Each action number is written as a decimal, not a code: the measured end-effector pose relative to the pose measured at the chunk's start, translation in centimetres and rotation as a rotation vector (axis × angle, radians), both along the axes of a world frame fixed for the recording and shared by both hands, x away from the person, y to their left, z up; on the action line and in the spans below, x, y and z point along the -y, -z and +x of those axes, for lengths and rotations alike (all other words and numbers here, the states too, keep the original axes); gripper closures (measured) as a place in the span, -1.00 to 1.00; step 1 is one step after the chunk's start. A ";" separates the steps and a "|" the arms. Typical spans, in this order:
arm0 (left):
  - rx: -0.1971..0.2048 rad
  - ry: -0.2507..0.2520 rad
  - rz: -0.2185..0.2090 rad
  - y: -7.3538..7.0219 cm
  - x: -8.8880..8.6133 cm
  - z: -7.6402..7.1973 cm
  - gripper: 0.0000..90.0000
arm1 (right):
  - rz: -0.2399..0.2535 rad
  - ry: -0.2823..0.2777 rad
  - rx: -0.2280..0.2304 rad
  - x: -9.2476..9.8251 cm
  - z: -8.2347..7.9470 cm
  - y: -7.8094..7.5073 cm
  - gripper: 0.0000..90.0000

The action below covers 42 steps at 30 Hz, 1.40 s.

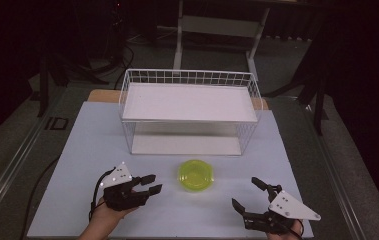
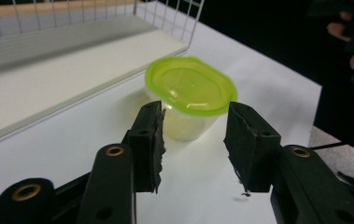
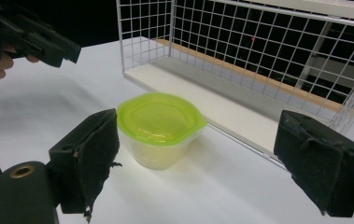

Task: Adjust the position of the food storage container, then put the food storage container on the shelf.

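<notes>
A small clear tub with a lime-green lid (image 1: 195, 174) stands on the white table between both hands, just in front of the wire shelf rack (image 1: 189, 107). My left gripper (image 1: 153, 183) is open to the tub's left, its jaws pointing at the tub (image 2: 191, 88). My right gripper (image 1: 248, 194) is open wider, to the tub's right and nearer the front edge. In the right gripper view the tub (image 3: 158, 126) sits between and beyond the spread jaws, apart from both. Nothing is held.
The white wire rack has a lower board (image 1: 186, 145) and an upper board (image 1: 187, 101), open toward me. The white table top (image 1: 92, 145) spreads around it. Dark floor and a desk frame (image 1: 217, 25) lie beyond.
</notes>
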<state>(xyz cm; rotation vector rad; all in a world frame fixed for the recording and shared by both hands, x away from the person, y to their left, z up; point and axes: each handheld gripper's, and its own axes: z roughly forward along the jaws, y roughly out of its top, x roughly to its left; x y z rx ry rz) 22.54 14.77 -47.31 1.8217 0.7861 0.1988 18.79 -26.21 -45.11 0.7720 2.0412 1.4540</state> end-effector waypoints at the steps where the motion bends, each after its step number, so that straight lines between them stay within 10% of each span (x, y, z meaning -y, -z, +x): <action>1: -0.009 0.005 0.005 0.0 0.1 0.0 -0.01 | 0.001 -0.004 -0.004 -0.1 0.0 0.0 -0.69; 11: -0.036 0.013 -0.012 -0.1 0.9 0.4 -0.96 | -0.010 -0.041 -0.031 -1.3 0.4 -0.5 -0.69; 15: 0.028 -0.007 -0.031 -0.6 1.4 0.4 -0.96 | -0.006 -0.044 -0.046 -1.3 0.7 -0.8 -0.69; 23: -0.021 0.068 -0.101 -0.8 2.4 1.6 -0.96 | -0.029 -0.043 -0.062 -2.1 1.9 -1.3 -0.69; 31: -0.022 0.056 -0.042 -1.6 3.7 3.2 -0.95 | -0.029 -0.032 -0.081 -2.9 4.0 -1.4 -0.69; 42: -0.174 0.044 -0.050 0.0 4.7 6.1 -0.89 | 0.036 -0.032 -0.296 -4.6 7.7 -0.6 -0.72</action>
